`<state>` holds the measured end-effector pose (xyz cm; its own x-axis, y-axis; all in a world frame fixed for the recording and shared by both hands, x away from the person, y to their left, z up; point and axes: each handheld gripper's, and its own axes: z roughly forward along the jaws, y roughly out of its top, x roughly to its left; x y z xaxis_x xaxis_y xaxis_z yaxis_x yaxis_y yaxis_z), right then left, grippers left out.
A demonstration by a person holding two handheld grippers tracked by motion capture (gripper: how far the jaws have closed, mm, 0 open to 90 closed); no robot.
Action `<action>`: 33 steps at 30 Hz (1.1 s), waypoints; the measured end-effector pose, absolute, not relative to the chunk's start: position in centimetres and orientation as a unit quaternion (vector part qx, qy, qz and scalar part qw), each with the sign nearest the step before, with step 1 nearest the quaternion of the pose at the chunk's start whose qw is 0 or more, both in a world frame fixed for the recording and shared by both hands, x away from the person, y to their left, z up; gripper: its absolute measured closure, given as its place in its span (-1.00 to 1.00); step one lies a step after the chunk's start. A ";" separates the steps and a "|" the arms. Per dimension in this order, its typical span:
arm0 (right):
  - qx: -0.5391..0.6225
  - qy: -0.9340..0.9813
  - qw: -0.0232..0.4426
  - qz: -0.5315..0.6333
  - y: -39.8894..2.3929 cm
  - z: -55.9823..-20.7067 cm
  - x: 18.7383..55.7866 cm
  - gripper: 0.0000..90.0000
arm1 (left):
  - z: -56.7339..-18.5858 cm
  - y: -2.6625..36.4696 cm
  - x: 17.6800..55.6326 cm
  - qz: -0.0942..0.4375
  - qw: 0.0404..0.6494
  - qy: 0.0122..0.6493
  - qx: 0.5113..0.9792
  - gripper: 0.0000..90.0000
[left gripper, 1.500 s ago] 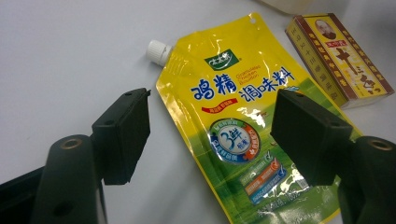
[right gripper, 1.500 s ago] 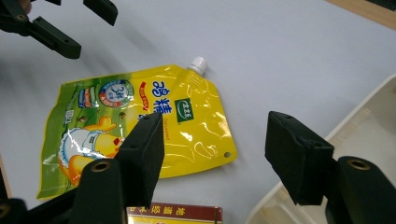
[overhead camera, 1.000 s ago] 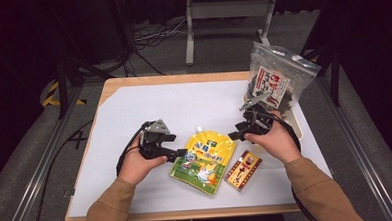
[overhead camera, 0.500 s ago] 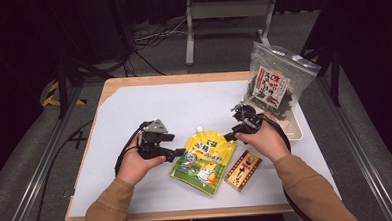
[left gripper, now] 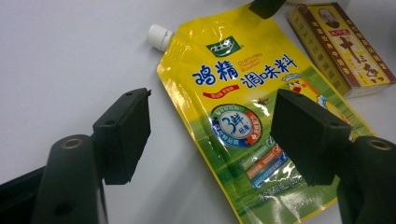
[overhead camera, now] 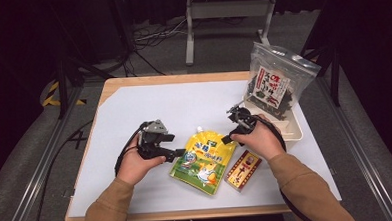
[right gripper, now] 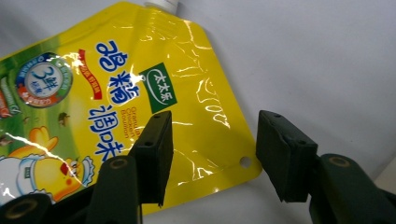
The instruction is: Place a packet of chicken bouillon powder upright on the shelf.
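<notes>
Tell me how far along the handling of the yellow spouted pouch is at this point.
Early stage. Done: both grippers are at the yellow pouch, which lies flat on the table. In hand: the right gripper, jaws open, straddles the pouch's corner with the punched hole; the left gripper is open over the opposite edge. Left: closing on the pouch and lifting it; neither pad presses on it yet.

We saw the yellow spouted pouch (overhead camera: 202, 159) lying flat on the white table, white cap pointing away.
</notes>
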<state>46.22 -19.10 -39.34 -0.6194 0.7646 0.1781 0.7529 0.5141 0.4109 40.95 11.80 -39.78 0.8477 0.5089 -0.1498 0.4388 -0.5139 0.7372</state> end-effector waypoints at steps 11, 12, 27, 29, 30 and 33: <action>0.450 0.868 -0.003 0.210 -19.0 -40.5 46.7 -0.02 | -39.8 11.7 40.9 0.041 0.411 0.271 0.870 -0.36; 0.452 0.867 -0.005 0.207 -19.0 -40.6 46.8 -0.03 | -39.8 11.7 40.9 0.041 0.411 0.271 0.870 -0.36; 0.462 0.860 -0.034 0.217 -19.5 -40.8 47.1 0.10 | -40.5 10.9 40.7 0.029 0.394 0.261 0.881 -0.33; 0.465 0.857 -0.037 0.220 -19.7 -40.6 47.1 0.12 | -40.9 10.5 40.6 0.023 0.389 0.260 0.884 -0.32; 0.465 0.857 -0.037 0.220 -19.7 -40.6 47.1 0.12 | -40.9 10.5 40.6 0.023 0.389 0.260 0.884 -0.30; 0.463 0.856 -0.040 0.226 -19.9 -40.3 47.0 0.17 | -41.5 9.9 40.6 0.015 0.376 0.252 0.892 -0.28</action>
<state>47.03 -19.94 -40.34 -0.5674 0.7753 0.2775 0.8111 0.4680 0.3508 40.56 9.86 -41.47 0.8730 0.4599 -0.1623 0.4373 -0.5909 0.6780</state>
